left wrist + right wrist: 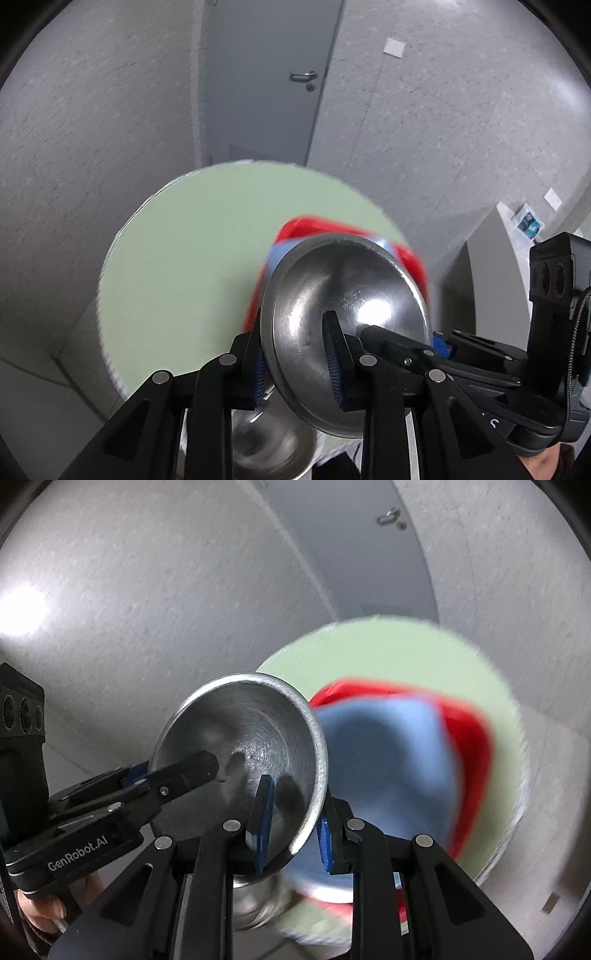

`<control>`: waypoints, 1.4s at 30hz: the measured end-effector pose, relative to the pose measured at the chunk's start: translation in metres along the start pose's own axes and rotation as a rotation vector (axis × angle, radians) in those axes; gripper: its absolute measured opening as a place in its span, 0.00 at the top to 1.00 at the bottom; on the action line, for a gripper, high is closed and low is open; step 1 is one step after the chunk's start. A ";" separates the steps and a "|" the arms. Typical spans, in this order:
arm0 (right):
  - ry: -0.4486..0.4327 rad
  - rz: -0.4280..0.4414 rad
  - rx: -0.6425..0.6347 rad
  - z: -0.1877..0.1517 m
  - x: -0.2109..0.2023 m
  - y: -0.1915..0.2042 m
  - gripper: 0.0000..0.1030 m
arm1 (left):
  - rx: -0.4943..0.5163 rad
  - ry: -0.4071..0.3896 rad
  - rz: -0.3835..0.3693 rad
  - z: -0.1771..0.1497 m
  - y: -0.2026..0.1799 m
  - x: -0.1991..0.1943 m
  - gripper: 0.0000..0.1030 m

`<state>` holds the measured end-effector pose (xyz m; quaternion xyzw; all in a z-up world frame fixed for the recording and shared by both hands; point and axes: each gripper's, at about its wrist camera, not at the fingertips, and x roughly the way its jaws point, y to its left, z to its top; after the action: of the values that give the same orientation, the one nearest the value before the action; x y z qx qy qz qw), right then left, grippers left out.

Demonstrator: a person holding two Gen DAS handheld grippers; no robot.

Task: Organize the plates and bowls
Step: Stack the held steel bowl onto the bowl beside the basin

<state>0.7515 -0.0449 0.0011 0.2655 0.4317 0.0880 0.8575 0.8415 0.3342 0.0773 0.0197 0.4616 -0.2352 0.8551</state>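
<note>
A steel bowl is held in the air by both grippers. My left gripper is shut on the bowl's rim, one finger inside and one outside. My right gripper is shut on the opposite rim of the same bowl. Below it a blue bowl sits in a red bowl on a round pale green table. The red bowl and the table also show in the left wrist view. Another steel vessel lies blurred under the fingers.
A grey speckled floor surrounds the table. A grey door with a handle stands beyond it. A white unit is at the right.
</note>
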 end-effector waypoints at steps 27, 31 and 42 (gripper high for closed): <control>0.222 -0.138 -0.032 -0.074 0.085 0.044 0.77 | -0.113 0.243 -0.083 -0.006 0.090 0.095 0.75; 0.231 -0.140 -0.035 -0.073 0.086 0.044 0.77 | -0.116 0.243 -0.076 -0.008 0.090 0.092 0.73; 0.234 -0.112 -0.017 -0.079 0.082 0.049 0.64 | -0.120 0.234 -0.069 -0.027 0.082 0.075 0.66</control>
<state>0.7436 0.0579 -0.0683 0.2218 0.5420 0.0740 0.8072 0.8899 0.3845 -0.0131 -0.0202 0.5718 -0.2326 0.7865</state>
